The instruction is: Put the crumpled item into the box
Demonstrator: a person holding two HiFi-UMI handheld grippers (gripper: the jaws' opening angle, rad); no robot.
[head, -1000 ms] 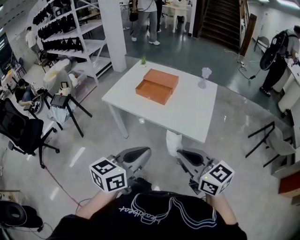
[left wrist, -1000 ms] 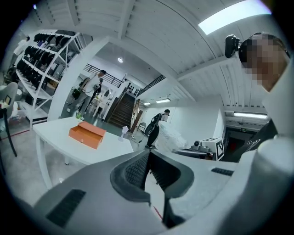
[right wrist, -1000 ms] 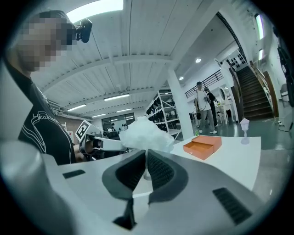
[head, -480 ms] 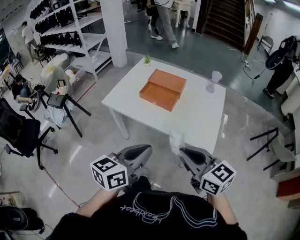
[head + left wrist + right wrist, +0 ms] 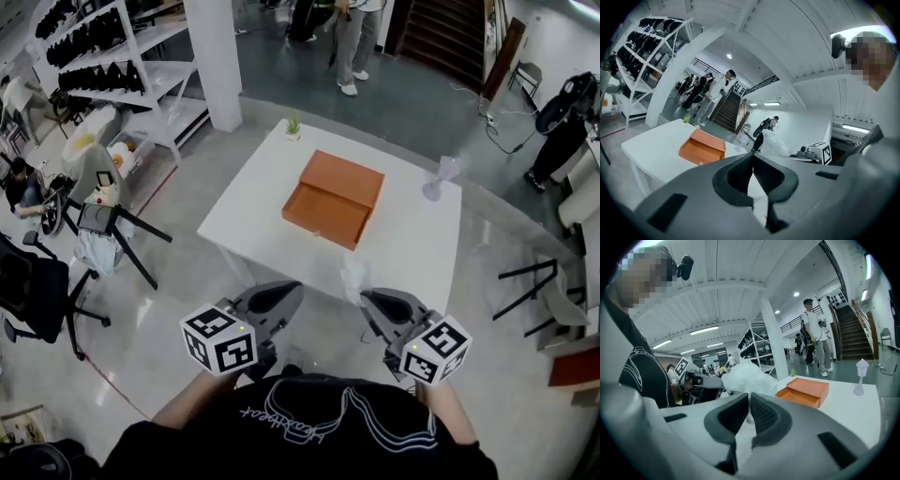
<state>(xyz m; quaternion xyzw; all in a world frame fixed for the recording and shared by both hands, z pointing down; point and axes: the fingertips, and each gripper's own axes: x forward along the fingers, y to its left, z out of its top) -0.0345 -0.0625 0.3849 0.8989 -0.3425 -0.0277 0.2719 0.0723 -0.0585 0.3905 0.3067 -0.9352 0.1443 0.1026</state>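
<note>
An orange box [image 5: 335, 198] with its drawer pulled out toward me sits in the middle of the white table [image 5: 403, 246]. My right gripper [image 5: 367, 296] is shut on a crumpled white item [image 5: 354, 276], holding it in the air at the table's near edge. In the right gripper view the crumpled item [image 5: 746, 377] bulges above the closed jaws, with the box [image 5: 805, 392] beyond. My left gripper [image 5: 293, 291] is shut with nothing in it, beside the right one and short of the table. From the left gripper view the box [image 5: 702, 148] lies ahead to the left.
A small potted plant [image 5: 293, 125] stands at the table's far corner and a pale stemmed glass [image 5: 439, 178] at its right side. A white pillar [image 5: 213, 61] and shelves [image 5: 122, 66] are at the left. A folding chair [image 5: 548, 291] is to the right; people stand beyond.
The table and box have come nearer and lower in the head view. Both grippers stay side by side, the right one still holding the crumpled item.
</note>
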